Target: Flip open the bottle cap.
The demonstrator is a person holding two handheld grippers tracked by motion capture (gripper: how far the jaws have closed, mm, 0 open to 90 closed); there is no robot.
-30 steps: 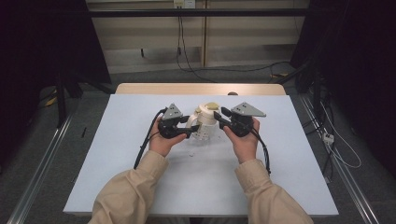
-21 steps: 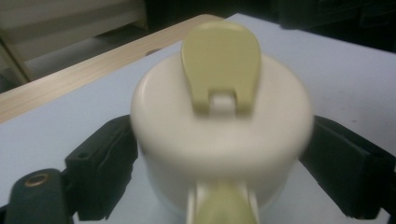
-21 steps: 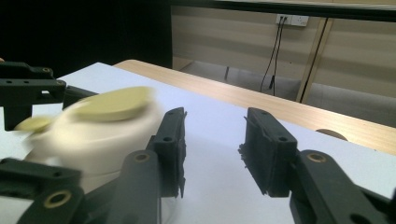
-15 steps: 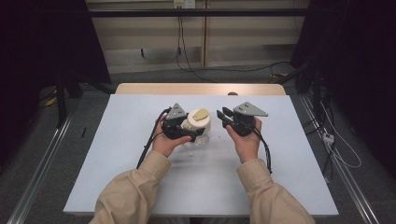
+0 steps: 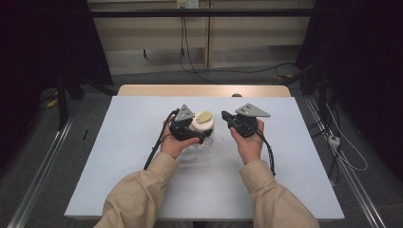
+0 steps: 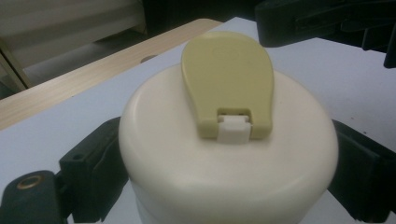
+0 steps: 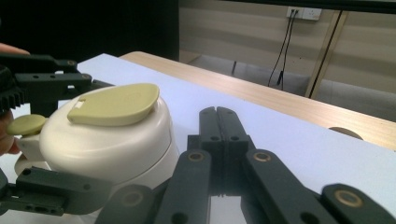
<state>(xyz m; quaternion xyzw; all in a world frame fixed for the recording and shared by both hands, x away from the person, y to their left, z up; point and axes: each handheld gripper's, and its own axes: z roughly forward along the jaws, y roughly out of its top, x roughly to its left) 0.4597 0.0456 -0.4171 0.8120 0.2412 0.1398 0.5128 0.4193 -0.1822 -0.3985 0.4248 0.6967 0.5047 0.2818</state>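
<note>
Two hand-held grippers above worktop [image 5: 142, 156]. Left hand-held gripper [image 5: 192, 132] clamps cream jar [image 6: 229, 158] by sides, lid flap [image 6: 227, 84] closed. Right hand-held gripper [image 7: 217, 122] just closed, jaws together, empty, beside jar. Step: steady jar. Next, probably: right tip lifts flap gently.
</note>
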